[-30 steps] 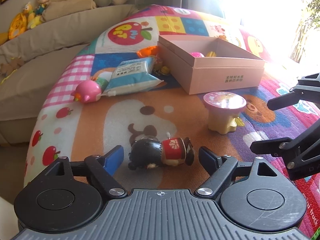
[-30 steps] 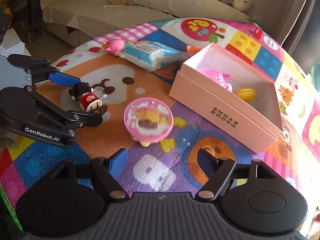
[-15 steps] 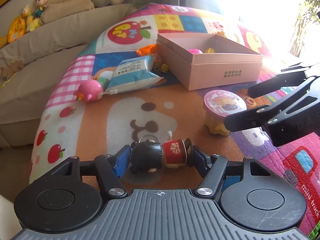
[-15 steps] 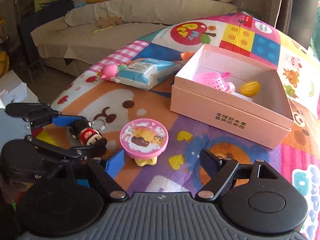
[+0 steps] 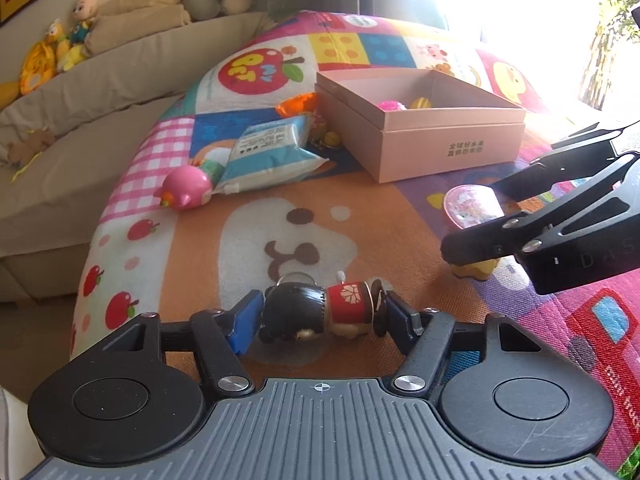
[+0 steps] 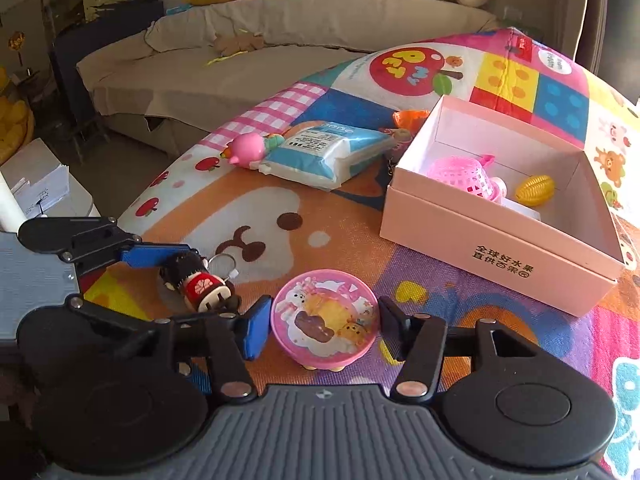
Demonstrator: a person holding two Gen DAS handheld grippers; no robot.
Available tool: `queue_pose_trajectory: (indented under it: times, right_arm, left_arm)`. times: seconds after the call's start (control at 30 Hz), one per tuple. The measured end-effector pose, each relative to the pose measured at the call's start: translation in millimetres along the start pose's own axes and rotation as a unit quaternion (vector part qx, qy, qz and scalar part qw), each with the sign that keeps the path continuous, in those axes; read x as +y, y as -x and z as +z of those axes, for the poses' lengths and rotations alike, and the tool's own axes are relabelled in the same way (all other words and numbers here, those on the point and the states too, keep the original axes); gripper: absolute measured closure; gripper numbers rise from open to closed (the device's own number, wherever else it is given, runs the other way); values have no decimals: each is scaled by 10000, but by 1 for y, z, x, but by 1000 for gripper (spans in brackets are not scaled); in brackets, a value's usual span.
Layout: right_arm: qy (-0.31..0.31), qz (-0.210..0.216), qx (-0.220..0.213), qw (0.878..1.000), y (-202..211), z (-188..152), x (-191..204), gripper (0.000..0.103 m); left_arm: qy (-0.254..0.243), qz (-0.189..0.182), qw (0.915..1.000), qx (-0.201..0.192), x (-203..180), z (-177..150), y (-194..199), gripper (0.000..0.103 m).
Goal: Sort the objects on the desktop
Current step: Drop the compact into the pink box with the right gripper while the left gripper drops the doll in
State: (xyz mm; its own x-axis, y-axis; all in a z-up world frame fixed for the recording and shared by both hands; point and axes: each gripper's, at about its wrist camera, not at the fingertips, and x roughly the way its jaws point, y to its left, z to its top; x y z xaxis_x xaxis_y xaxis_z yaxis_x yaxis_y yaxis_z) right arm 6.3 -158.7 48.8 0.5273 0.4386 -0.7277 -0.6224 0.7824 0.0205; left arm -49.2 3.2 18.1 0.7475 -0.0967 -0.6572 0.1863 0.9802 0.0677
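A small doll [image 5: 344, 308] with black hair and a red body lies on its side on the play mat. My left gripper [image 5: 322, 318] is closing on it, one pad at its head and one at its feet. The right wrist view shows the same doll [image 6: 200, 280] in the left gripper [image 6: 192, 284]. A pink round toy table [image 6: 324, 320] stands upright between the pads of my right gripper [image 6: 324, 326], whose jaws are closing against its rim. From the left wrist view, the right gripper [image 5: 476, 216] straddles that toy table [image 5: 468, 208]. Behind stands an open pink box [image 6: 500, 260].
The box [image 5: 448, 148] holds a pink basket [image 6: 460, 172] and a yellow toy [image 6: 534, 190]. A blue tissue pack [image 5: 268, 152], a pink bird toy [image 5: 186, 192] and an orange item [image 5: 296, 104] lie left of it. The mat drops off at left toward a beige sofa [image 6: 280, 40].
The left jaws have come together onto the doll. The right gripper has moved in over the pink toy table and narrowed around its rim.
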Motion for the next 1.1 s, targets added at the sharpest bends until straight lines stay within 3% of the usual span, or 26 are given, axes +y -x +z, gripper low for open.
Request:
queue_pose_trajectory:
  times: [0.17,0.3,0.47,0.57,0.7,0.9,0.97,1.03,1.1]
  right_arm:
    - [118,-245,30,9996,41,-22,-1,47]
    - [2,-475,-73,9988,84,-32,-10,47]
    - [-43,-1110,-985,9889,147,-5,-30,47]
    - [-129,-1356,-1298,9821,159,25,-48,47]
    - [-350,-1592,-1410,9765,141,68,-79,47]
    - [-777,-1642,-1026,9780,65,121,-133,47]
    - [-892,-1712,-881,9772,35,132,-150,46]
    - [-1087,-1740,-737,9759,15,133,-163,44]
    - [-1235,-1610,-639,9771,5,125,-172,44]
  left_arm:
    - [-463,-290,9982,-263,-22,1,30,33]
    - [-907,-612,9920,-636,-41,24,51,33]
    - [-1113,-511,9811,-1498,-58,80,59,33]
    - [-1168,-293,9759,-1819,-65,116,43,33]
    - [-1199,-22,9768,-1777,-67,156,-5,33]
    - [-541,-267,9881,-1412,-47,192,-81,32]
    - [-218,-285,9911,-1283,-32,192,-90,29]
    - [2,-352,9915,-1254,-17,180,-81,18]
    - [2,-154,9919,-1264,-4,157,-66,10]
